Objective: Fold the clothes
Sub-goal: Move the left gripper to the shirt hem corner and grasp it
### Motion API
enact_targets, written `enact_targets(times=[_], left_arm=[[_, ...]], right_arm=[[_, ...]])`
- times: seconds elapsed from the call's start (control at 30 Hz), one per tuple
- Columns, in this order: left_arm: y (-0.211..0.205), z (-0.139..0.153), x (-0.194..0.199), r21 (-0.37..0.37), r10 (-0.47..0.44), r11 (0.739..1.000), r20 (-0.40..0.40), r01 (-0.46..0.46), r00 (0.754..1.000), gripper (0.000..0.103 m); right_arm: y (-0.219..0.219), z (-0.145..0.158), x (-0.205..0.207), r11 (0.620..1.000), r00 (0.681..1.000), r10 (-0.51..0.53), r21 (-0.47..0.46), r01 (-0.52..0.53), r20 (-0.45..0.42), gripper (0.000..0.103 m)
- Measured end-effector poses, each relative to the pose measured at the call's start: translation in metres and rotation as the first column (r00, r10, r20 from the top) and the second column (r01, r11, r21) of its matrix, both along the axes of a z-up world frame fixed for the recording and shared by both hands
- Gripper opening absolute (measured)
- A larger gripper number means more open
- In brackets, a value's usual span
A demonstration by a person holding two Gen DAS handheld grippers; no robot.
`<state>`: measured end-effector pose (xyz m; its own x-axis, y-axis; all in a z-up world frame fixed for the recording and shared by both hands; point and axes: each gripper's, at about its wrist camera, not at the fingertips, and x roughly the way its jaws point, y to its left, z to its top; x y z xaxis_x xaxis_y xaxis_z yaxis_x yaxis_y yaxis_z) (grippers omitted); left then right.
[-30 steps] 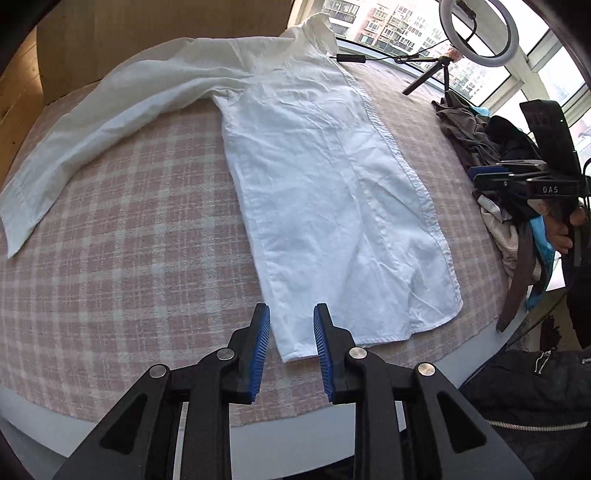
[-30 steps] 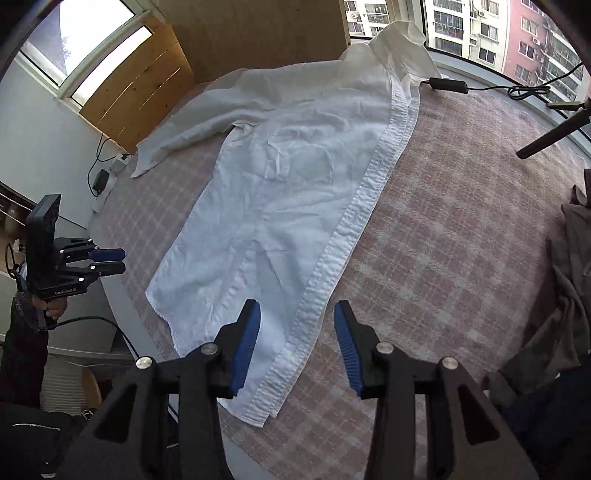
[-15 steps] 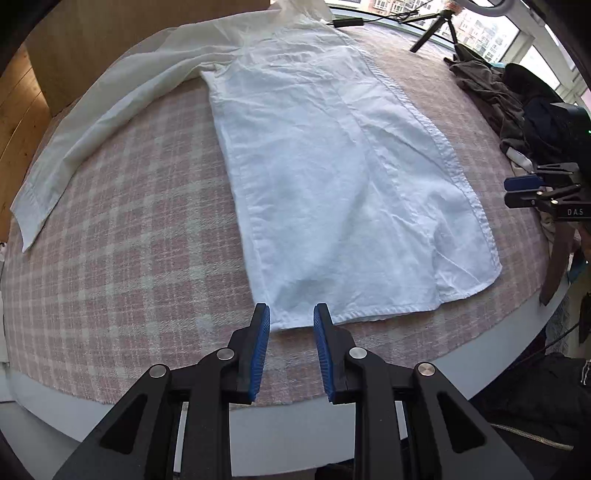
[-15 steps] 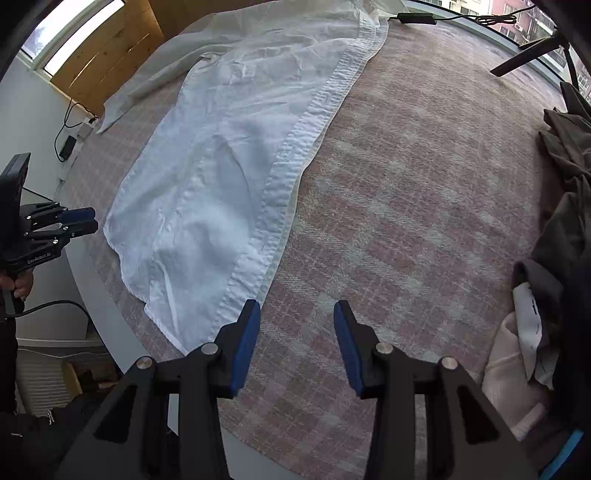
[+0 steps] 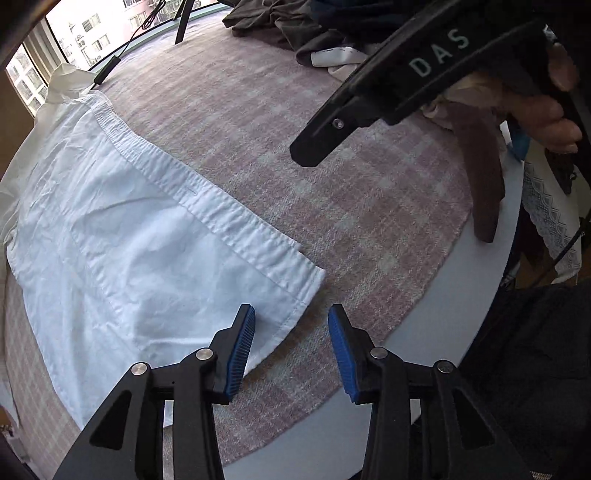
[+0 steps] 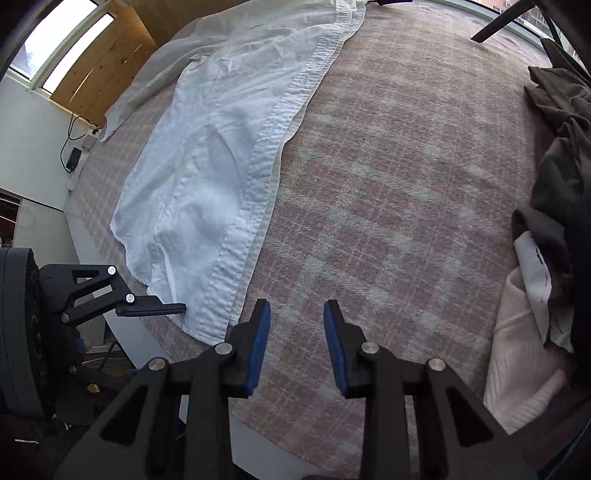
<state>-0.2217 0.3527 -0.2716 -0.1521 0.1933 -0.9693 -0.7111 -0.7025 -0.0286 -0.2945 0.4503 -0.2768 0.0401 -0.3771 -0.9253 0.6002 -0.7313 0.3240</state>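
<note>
A white shirt lies flat on the pink plaid cloth, button placket along its right edge. My left gripper hovers low over the hem corner at the placket. Its jaws are opening, and the corner lies under the gap without the pads pressing on it. In the right wrist view the shirt lies to the left and the left gripper reaches its hem from the table edge. My right gripper hangs over bare plaid just right of the hem corner. Its jaws are closing, with nothing between them. A hand holds the right gripper.
A heap of dark clothes and a pale pink knit fill the table's right side. A tripod leg and a black cable lie at the far edge. The white table rim runs close in front.
My left gripper has swept from the hem's side-seam corner to its placket corner, rolled, sunk lower and widened its jaws. My right gripper has dropped closer to the cloth and its jaws have narrowed.
</note>
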Motion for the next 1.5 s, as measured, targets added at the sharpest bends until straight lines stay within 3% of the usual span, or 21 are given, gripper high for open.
enact_targets(times=[0.03, 0.1, 0.23, 0.43, 0.5, 0.6, 0.77, 0.97, 1.03, 1.07, 1.17, 1.27, 1.5], left_arm=[[-0.005, 0.001, -0.005, 0.021, 0.029, 0.999, 0.020, -0.029, 0.999, 0.028], [-0.016, 0.006, -0.014, 0.068, 0.084, 0.994, 0.064, -0.088, 0.994, 0.011], [-0.037, 0.018, -0.025, 0.144, 0.158, 0.974, 0.116, -0.174, 0.981, 0.010], [-0.050, 0.019, -0.028, 0.158, 0.195, 0.964, 0.128, -0.214, 0.973, 0.010], [-0.049, 0.017, -0.026, 0.146, 0.188, 0.968, 0.118, -0.204, 0.975, 0.010], [-0.042, 0.014, -0.020, 0.138, 0.145, 0.978, 0.091, -0.157, 0.985, 0.010], [-0.023, 0.017, -0.007, 0.082, 0.067, 0.994, 0.003, -0.067, 0.998, 0.024], [-0.007, -0.002, -0.004, 0.003, 0.001, 1.000, -0.031, -0.001, 1.000, 0.022], [-0.014, -0.001, -0.009, 0.037, 0.027, 0.999, -0.025, -0.026, 0.999, 0.004], [-0.019, 0.002, -0.013, 0.065, 0.055, 0.996, -0.011, -0.054, 0.998, 0.001], [-0.042, 0.014, -0.027, 0.180, 0.146, 0.972, 0.052, -0.153, 0.988, 0.001], [-0.059, 0.025, -0.035, 0.236, 0.200, 0.948, 0.075, -0.213, 0.977, 0.001], [-0.062, 0.026, -0.026, 0.239, 0.214, 0.945, 0.062, -0.222, 0.975, 0.001]], right_arm=[[0.002, 0.000, 0.002, 1.000, 1.000, 0.002, -0.005, -0.002, 0.002, 0.030], [0.004, -0.002, 0.004, 1.000, 1.000, 0.003, -0.020, -0.003, 0.009, 0.030], [0.002, -0.005, 0.008, 0.999, 0.999, 0.030, -0.037, -0.029, 0.012, 0.030], [-0.014, -0.008, 0.015, 0.993, 0.996, 0.082, -0.088, -0.078, 0.042, 0.030], [-0.023, -0.007, 0.017, 0.989, 0.993, 0.110, -0.103, -0.104, 0.053, 0.024], [-0.034, -0.012, 0.023, 0.985, 0.986, 0.151, -0.093, -0.145, 0.064, 0.024], [-0.034, -0.016, 0.026, 0.987, 0.985, 0.149, -0.071, -0.143, 0.082, 0.024], [-0.028, -0.015, 0.021, 0.991, 0.988, 0.125, -0.069, -0.119, 0.091, 0.024], [-0.024, -0.014, 0.020, 0.991, 0.989, 0.122, -0.073, -0.116, 0.088, 0.024], [-0.020, -0.012, 0.019, 0.991, 0.989, 0.120, -0.075, -0.114, 0.086, 0.024], [-0.007, -0.009, 0.016, 0.989, 0.989, 0.124, -0.088, -0.116, 0.084, 0.024], [-0.009, -0.012, 0.017, 0.986, 0.985, 0.137, -0.108, -0.125, 0.107, 0.024], [-0.004, -0.008, 0.000, 0.980, 0.977, 0.047, -0.197, -0.006, 0.209, 0.026]])
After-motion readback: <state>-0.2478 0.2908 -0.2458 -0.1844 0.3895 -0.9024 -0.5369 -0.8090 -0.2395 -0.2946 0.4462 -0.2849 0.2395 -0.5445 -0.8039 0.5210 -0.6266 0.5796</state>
